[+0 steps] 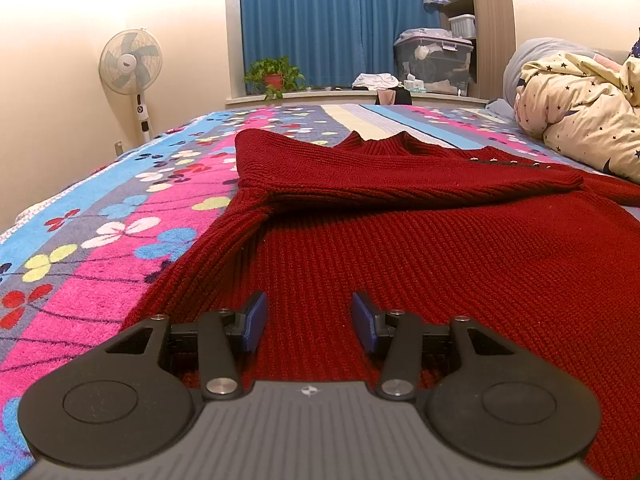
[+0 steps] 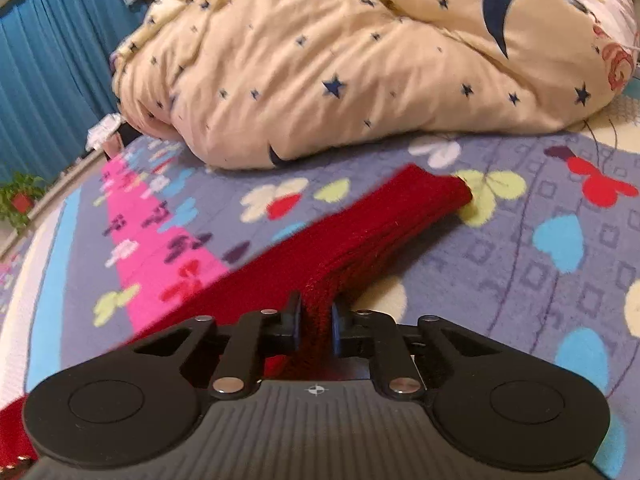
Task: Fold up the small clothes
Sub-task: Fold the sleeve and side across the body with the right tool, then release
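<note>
Sleeve [image 2: 400, 216] pinched in right gripper [image 2: 316, 320] (left gripper [image 1: 308, 320] agape).

Ribbed knit sweater [image 1: 420, 248] – matt wool (coarse); blanket [image 1: 100, 240] fuzzy

The left wrist view sits low over the red sweater [image 1: 400, 248], looking along the bed [image 1: 120, 240] toward the blue curtain [image 1: 336, 20]. The right wrist view, tilted and close, faces the star-print duvet [image 2: 340, 60]. Both share sweater, bedspread, duvet and curtain.
</note>
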Demonstrator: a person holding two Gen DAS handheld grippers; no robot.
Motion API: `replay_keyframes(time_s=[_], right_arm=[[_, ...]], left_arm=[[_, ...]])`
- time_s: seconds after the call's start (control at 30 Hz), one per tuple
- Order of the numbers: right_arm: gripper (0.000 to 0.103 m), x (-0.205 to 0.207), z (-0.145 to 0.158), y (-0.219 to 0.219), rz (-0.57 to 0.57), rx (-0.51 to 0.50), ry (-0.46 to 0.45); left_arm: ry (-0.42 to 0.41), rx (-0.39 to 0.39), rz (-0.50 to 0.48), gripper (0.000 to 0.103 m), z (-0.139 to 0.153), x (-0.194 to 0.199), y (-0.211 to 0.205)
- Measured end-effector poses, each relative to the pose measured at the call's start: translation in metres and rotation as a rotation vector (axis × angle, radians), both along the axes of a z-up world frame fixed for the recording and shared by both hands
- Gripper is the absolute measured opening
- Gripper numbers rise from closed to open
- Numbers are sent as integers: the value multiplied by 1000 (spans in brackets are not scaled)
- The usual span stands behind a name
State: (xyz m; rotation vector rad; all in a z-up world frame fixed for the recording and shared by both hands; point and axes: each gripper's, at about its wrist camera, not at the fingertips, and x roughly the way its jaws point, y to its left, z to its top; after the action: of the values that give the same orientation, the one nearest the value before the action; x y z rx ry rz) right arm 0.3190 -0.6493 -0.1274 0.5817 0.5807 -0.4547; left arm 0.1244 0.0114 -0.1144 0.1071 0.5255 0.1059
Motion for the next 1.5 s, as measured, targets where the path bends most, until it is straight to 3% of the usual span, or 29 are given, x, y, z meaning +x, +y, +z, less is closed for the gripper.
replay_keyframes(time_s=[0.1,0.17,0.27,0.37,0.47,0.53,0.57,0.6,0.63,0.7,0.77,0.8,0.97,1.03,1.1,1.23,1.3,1.33,1.4,1.5], right_arm=[[13,1,20,12,25,-46,-48],[13,4,45,37,92,-173,-83],[13,3,90,110,309,-466,-175],[13,-12,133,203,544,-612,-330],[13,-38,156,298,773,-637,-459],[14,-55,155,356,923,-588,-493],[15,-62,148,386,1002,-564,-484],[24,-68,136,414,1081,-532,-445],[31,-69,124,434,1152,-505,-376],[30,-75,93,468,1276,-501,-195],[30,-89,81,476,1301,-544,-97],[30,-94,86,473,1305,-543,-91],[41,-120,146,404,1194,-479,-105],[46,-126,161,372,1118,-424,-97],[49,-127,163,343,1046,-370,-95],[48,-123,120,308,903,-334,-11],[46,-112,101,306,866,-363,97],[46,-107,97,304,848,-362,92],[46,-96,90,296,830,-328,94],[46,-79,77,289,802,-325,152]], left_arm=[[0,1,0,53,0,0,-1],[1,3,0,53,0,1,0],[0,3,0,53,0,1,1],[2,3,0,53,0,1,1],[8,2,-1,53,1,3,1],[19,3,0,53,3,4,1],[28,7,1,53,4,6,0],[47,11,3,53,7,9,0],[68,13,3,53,10,12,-1],[151,-11,-8,55,25,20,4],[239,-61,-19,59,42,28,12],[267,-99,-20,59,55,30,19],[254,-205,-56,58,113,38,53],[242,-227,-91,51,129,49,65],[225,-228,-150,27,138,61,73],[182,-241,-179,21,121,74,89],[273,-272,-112,18,100,87,96],[294,-310,-96,18,95,95,99],[274,-320,-142,20,92,106,100],[279,-311,-128,27,84,123,106]])
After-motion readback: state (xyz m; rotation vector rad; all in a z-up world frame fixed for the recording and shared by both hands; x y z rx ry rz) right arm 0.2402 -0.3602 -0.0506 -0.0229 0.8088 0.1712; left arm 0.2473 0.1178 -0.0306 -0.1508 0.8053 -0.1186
